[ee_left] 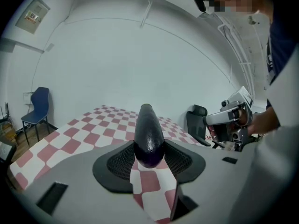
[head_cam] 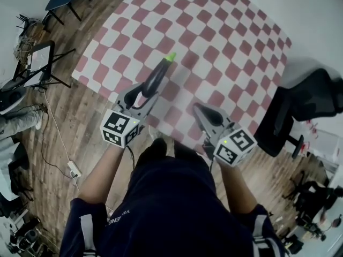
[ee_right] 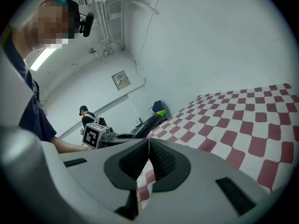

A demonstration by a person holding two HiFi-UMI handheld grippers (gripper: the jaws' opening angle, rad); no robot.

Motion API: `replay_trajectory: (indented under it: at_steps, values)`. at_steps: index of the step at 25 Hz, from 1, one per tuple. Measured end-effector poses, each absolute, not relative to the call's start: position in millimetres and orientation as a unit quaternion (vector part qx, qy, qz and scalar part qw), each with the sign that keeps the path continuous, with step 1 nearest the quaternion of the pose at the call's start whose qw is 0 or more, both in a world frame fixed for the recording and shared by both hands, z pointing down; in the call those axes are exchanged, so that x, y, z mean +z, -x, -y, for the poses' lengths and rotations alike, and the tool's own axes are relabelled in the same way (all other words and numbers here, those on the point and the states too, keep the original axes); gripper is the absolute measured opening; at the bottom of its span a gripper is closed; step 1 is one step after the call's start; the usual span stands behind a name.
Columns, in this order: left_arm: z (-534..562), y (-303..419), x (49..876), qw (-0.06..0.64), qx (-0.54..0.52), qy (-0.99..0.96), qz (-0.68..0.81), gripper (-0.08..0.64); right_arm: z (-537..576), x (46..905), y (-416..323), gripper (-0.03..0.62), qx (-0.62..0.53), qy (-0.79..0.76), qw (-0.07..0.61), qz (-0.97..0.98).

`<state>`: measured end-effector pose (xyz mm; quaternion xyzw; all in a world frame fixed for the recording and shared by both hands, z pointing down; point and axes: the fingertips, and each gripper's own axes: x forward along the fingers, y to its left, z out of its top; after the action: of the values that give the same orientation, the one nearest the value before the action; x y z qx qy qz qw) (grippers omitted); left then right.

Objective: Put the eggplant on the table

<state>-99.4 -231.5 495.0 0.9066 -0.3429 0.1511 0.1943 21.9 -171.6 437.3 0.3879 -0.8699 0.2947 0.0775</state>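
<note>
Item: eggplant [ee_left: 148, 136] – dark purple, glossy, long. It was clamped at its blunt end between the two black pads of the left tool [head_cam: 146, 94], and its body ran forward past the pad tips. Its green stem [head_cam: 170, 57] pointed away from the person, out over the near part of the counter [head_cam: 225, 36]. No view showed it resting on the cloth.

Item: left tool. Its jaws stood wide and pressed on either side of the eggplant. Its marker cube [head_cam: 120, 128] sat close to the person's forearm.

Item: right tool [ee_right: 147, 158]. Its jaws were brought together with nothing between them – only a thin seam showed between the pads. It was held beside the left tool, apart from the eggplant, over the counter's near edge.

Item: counter. It was covered in red-and-white checked cloth, with wooden floor [head_cam: 80, 116] around it.

Surroundings: a black office chair [head_cam: 300, 111] stood beside the counter's right edge, and a blue chair [ee_left: 38, 107] stood by the far wall.
</note>
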Motion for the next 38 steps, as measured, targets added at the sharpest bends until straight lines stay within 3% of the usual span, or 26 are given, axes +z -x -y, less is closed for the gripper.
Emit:
replay_trajectory:
  at_steps: [23,38]
  values:
    - [319,16,667,0.162,0.383,-0.871,0.259,0.219,191,510,-99,0.017,0.377,-0.403,0.079,0.830]
    - [303,11,686,0.137,0.442,-0.856,0.229,0.256,181,509,-106,0.017,0.382,-0.399,0.075,0.830]
